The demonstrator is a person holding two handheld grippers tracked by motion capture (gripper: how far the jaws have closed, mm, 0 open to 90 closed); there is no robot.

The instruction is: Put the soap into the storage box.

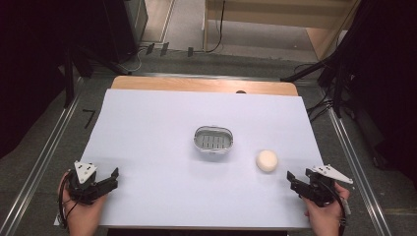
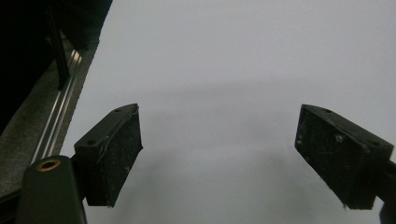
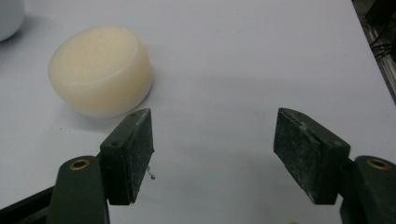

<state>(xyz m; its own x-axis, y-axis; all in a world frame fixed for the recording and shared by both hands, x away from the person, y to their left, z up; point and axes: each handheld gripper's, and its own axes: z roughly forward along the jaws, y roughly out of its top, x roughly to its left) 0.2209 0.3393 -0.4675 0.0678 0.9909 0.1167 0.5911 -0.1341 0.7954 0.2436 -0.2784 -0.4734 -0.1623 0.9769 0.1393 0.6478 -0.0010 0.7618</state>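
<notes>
Soap (image 3: 100, 70) is what we are after here, a pale round bar lying flat on the white surface (image 1: 147, 128), and the step in hand looks to us like the approach of the right claw (image 3: 212, 156) toward it; to do it well we would swing the claw to its own left until the bar sits midway between the jaws, keep the pads low and level with the bar's side wall, and close only once both pads face that wall squarely; a round, smooth bar will likely slip out if pinched off centre or too near its top edge, so we would grip across its widest part.

In the right gripper view the jaws stand spread with bare surface between them; nothing is pinched; the bar lies ahead and to the left, just beyond the tip of the left jaw, near it but, as far as we can tell, not touching. In the high view the soap (image 1: 267, 161) sits just ahead of the right claw (image 1: 295, 181) and a little toward the middle of the surface; the oval soap dish (image 1: 213, 139) stands near it on the far left side, apart from it, its slotted tray bare.

Our left claw (image 2: 217, 154) rests at the near left corner, jaws spread over blank surface, well apart from the soap.
</notes>
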